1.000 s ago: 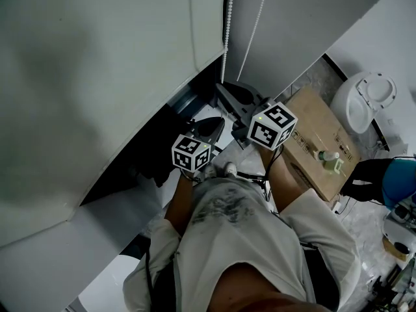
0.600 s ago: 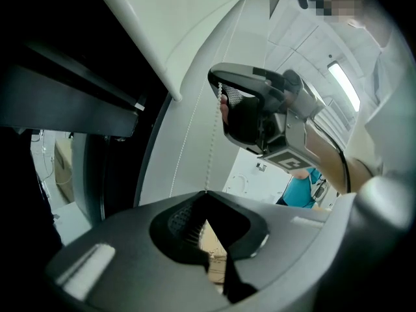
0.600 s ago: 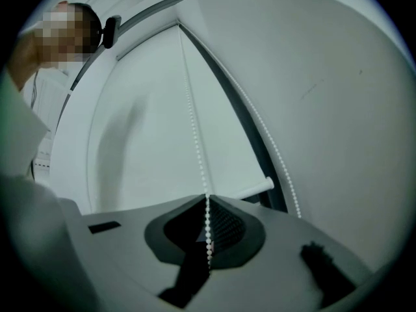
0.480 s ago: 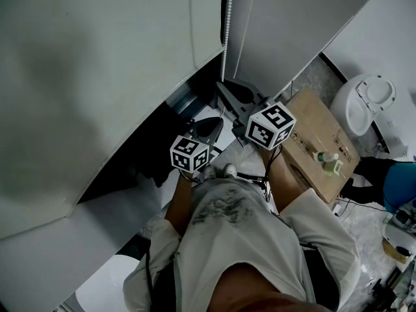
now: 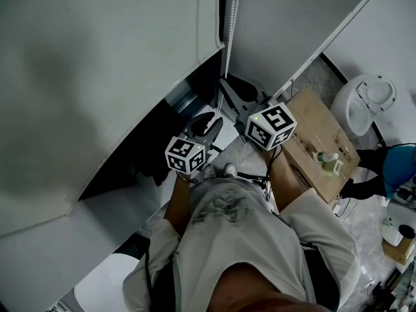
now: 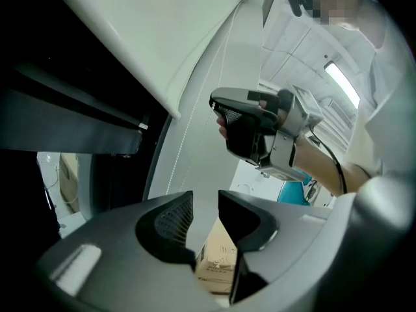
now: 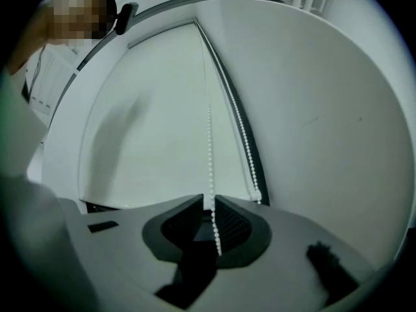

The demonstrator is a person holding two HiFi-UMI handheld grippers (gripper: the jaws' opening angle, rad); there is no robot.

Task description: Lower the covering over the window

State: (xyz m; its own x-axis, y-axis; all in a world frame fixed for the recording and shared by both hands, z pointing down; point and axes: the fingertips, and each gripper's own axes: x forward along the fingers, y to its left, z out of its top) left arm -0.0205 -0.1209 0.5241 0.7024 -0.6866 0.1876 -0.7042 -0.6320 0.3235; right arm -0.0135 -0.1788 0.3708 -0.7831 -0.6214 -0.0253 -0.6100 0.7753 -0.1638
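A pale roller blind covers most of the window, above a dark gap. Its white bead chain hangs beside the blind's right edge. My right gripper reaches up to that chain. In the right gripper view the chain runs down between the jaws of the right gripper. Those jaws are opening, with a narrow gap on either side of the beads. My left gripper sits lower and to the left. Its jaws are opening too, and the left gripper has nothing between its fingers.
A cardboard box with a small bottle on it stands at the right. Beyond it is a round white fixture. A person in blue is at the far right edge. A grey wall rises right of the chain.
The left gripper has slipped a little down and left, and its jaws have come apart. The right gripper stays at the chain.
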